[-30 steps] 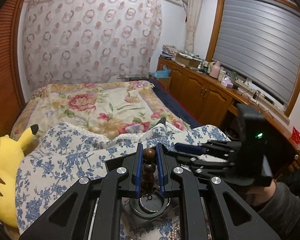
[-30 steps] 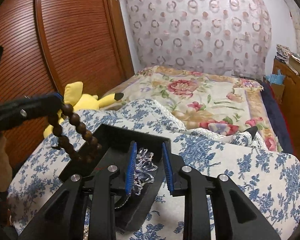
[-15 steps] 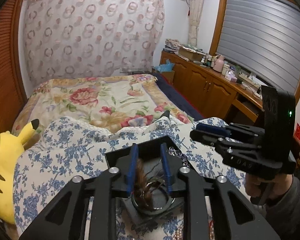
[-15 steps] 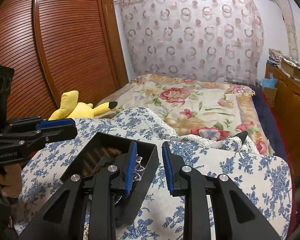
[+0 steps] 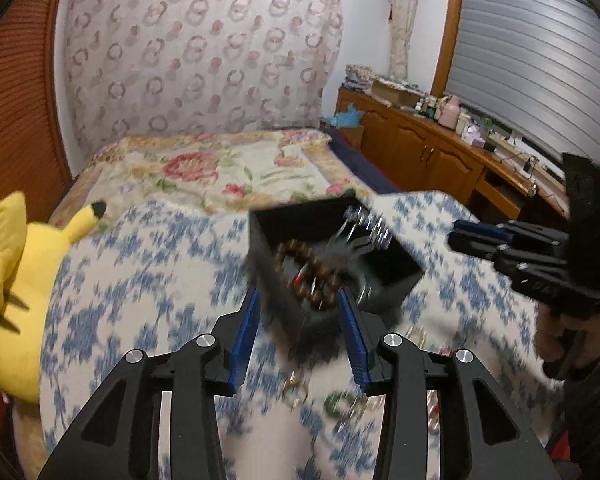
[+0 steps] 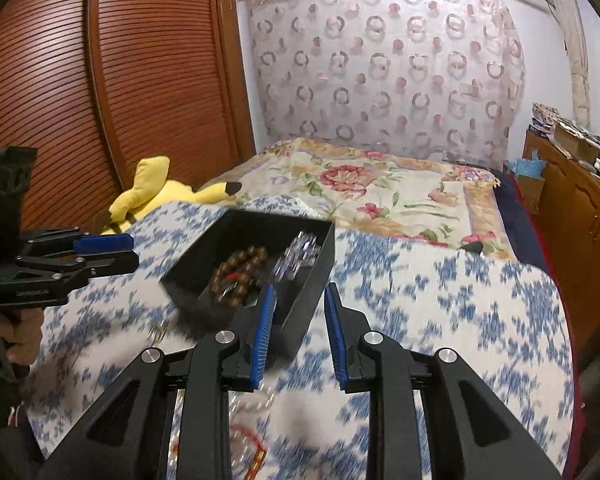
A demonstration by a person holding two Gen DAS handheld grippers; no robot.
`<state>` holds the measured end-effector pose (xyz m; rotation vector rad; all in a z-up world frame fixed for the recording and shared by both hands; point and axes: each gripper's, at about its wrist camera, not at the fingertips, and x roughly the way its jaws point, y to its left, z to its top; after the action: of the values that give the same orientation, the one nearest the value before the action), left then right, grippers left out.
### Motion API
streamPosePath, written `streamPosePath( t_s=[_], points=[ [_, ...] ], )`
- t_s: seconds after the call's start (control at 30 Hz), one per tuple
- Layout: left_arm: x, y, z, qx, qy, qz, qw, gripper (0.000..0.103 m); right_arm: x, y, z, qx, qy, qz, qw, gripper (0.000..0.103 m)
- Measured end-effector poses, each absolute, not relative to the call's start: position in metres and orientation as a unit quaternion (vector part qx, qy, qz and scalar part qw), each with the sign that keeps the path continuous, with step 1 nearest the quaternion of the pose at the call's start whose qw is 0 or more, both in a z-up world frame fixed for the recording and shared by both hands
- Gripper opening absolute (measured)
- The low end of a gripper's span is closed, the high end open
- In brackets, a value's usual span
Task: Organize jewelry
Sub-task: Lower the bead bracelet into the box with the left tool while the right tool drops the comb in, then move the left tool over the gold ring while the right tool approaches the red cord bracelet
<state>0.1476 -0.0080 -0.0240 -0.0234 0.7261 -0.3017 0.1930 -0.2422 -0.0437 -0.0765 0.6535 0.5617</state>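
A black open box (image 5: 384, 276) (image 6: 312, 276) sits on the blue-flowered cloth. Inside lie a brown wooden bead bracelet (image 5: 314, 276) (image 6: 236, 272) and a silver sparkly piece (image 5: 368, 226) (image 6: 298, 256). My left gripper (image 5: 298, 320) is open and empty, just in front of and above the box; it also shows in the right wrist view (image 6: 106, 254). My right gripper (image 6: 298, 316) is open and empty at the box's near right corner; it also shows in the left wrist view (image 5: 480, 240). Loose jewelry, including a green ring (image 5: 336, 402) and pearl beads (image 6: 260, 400), lies on the cloth near me, blurred.
A yellow plush toy (image 5: 20, 280) (image 6: 156, 196) lies at the left of the bed. A floral bedspread (image 6: 380, 184) stretches beyond the box. A wooden cabinet (image 5: 432, 156) with clutter runs along the right wall. A slatted wooden door (image 6: 100, 80) stands at the left.
My left gripper has opened and let the bead bracelet drop into the box, then pulled back. My right gripper has drawn back from the box. Both views are motion-blurred now.
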Motion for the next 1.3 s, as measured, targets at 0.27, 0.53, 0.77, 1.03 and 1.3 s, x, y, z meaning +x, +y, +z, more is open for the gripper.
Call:
streamPosePath(
  t_s=[0.27,0.53,0.77,1.03,1.3],
  points=[
    [0.136,0.001,-0.063,-0.003,0.394,-0.126,0.911,0.039,0.154,-0.244,-0.061,-0.042,0.332,0.272,0.902,0.037],
    [0.142,-0.006,-0.088,0.000,0.422,-0.119,0.899,0.039,0.124,-0.251,-0.075,-0.038,0.345,0.274,0.897,0.037],
    [0.147,-0.011,-0.095,-0.004,0.427,-0.119,0.896,0.039,0.114,-0.259,-0.082,-0.031,0.353,0.268,0.896,0.037],
    [0.143,-0.020,-0.096,0.025,0.419,-0.108,0.901,0.023,0.109,-0.259,-0.083,-0.036,0.356,0.270,0.894,0.037],
    [0.127,-0.020,-0.090,0.018,0.408,-0.118,0.905,0.018,0.113,-0.254,-0.090,-0.041,0.365,0.272,0.889,0.037]
  ],
)
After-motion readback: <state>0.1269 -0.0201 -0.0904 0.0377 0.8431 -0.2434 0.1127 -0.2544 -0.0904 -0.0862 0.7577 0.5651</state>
